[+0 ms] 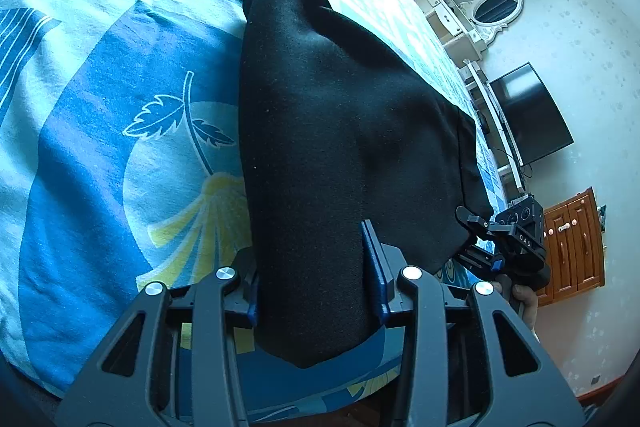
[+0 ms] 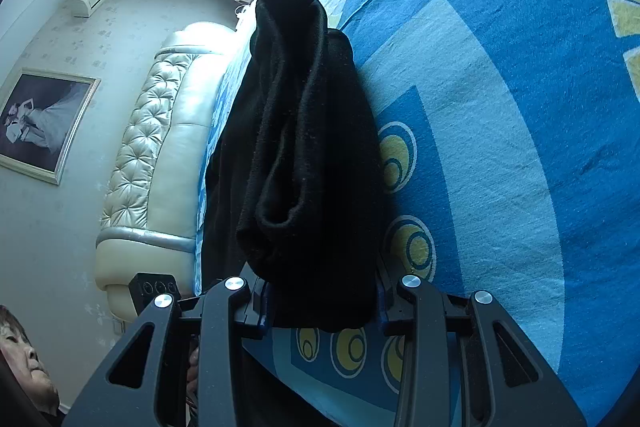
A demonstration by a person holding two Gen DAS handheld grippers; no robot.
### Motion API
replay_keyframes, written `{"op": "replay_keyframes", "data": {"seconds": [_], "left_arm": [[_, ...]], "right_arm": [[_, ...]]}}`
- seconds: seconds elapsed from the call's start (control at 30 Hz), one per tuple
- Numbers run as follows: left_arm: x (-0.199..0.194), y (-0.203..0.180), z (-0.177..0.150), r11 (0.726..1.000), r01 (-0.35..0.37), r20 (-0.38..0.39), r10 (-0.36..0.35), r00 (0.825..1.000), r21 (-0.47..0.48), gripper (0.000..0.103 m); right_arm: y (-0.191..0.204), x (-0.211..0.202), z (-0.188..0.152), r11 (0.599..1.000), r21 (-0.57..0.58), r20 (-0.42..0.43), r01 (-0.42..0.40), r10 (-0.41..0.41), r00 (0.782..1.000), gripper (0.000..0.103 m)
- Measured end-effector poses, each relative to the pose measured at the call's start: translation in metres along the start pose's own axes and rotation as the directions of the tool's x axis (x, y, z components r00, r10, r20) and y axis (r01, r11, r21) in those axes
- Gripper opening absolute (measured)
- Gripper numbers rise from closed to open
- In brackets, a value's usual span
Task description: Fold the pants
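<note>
Black pants lie folded lengthwise on a blue patterned bedsheet, stretched away from me. My left gripper is shut on the near end of the cloth, its blue pads pressing both sides. At the right edge of this view my right gripper holds the pants' other near corner. In the right wrist view the pants bunch into thick folds and run up over the bedsheet. There the right gripper is shut on that bunch. Both held ends sit slightly lifted off the sheet.
A hand grips the right tool. Beyond the bed stand a television, a wooden cabinet and a white mirror. A padded headboard, a framed picture and a person are on the left.
</note>
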State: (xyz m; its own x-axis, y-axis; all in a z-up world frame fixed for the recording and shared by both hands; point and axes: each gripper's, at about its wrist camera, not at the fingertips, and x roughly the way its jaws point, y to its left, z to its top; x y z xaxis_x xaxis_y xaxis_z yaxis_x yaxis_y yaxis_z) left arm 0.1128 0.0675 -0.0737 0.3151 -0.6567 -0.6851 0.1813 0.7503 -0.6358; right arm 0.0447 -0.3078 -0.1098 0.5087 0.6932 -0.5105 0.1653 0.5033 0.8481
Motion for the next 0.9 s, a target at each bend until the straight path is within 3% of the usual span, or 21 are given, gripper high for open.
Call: {"op": "replay_keyframes", "data": {"seconds": [0.77,0.9], "left_arm": [[-0.007,-0.006,0.001,0.999,-0.040,0.019,0.040,0.999,0.023,0.038],[-0.002,-0.002,0.002,0.998,-0.061,0.026,0.061,0.998,0.016,0.051]], "right_arm": [[0.007,-0.007,-0.011,1.000,-0.027,0.027,-0.010,0.011,1.000,0.037],[-0.003,-0.004,-0.012,1.000,-0.012,0.029,-0.007,0.007,1.000,0.042]]}}
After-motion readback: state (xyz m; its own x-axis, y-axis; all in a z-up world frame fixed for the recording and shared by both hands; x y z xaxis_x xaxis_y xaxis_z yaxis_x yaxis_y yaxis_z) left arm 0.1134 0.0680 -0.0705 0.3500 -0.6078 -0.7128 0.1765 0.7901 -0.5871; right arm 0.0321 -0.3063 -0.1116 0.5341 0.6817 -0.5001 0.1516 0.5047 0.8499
